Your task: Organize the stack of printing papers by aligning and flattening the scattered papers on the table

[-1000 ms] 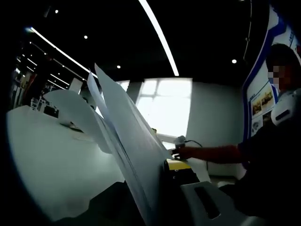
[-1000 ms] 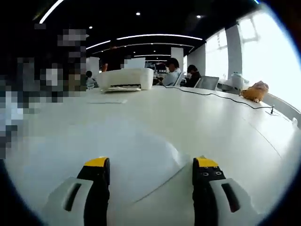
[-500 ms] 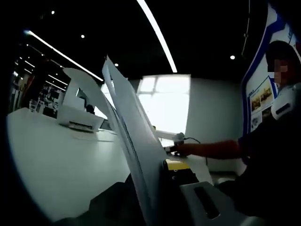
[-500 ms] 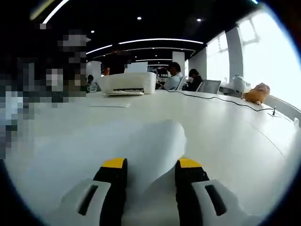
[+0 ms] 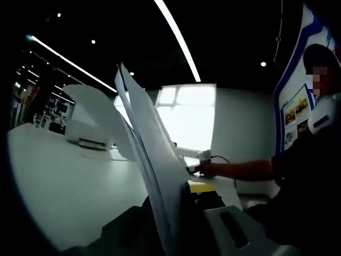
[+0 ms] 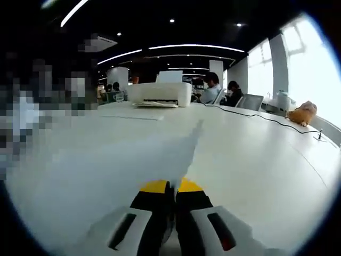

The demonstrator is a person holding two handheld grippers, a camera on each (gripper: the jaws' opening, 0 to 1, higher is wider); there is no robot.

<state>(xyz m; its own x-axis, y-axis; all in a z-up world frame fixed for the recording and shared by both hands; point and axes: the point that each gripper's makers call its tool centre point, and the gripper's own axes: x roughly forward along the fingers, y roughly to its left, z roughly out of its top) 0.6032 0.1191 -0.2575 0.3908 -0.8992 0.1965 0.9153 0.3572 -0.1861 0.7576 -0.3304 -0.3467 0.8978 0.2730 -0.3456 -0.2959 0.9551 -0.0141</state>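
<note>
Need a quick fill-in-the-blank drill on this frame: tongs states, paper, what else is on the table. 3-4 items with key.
1. The right tongs have their jaws ____ on the edge of a white paper sheet.
2. In the left gripper view, the held papers stand ____ rather than lying flat on the table.
3. The white machine at the far side of the table in the right gripper view is a ____.
4. A thin black ____ runs across the tabletop to the right of that machine.

Missing words: closed; upright; printer; cable
</note>
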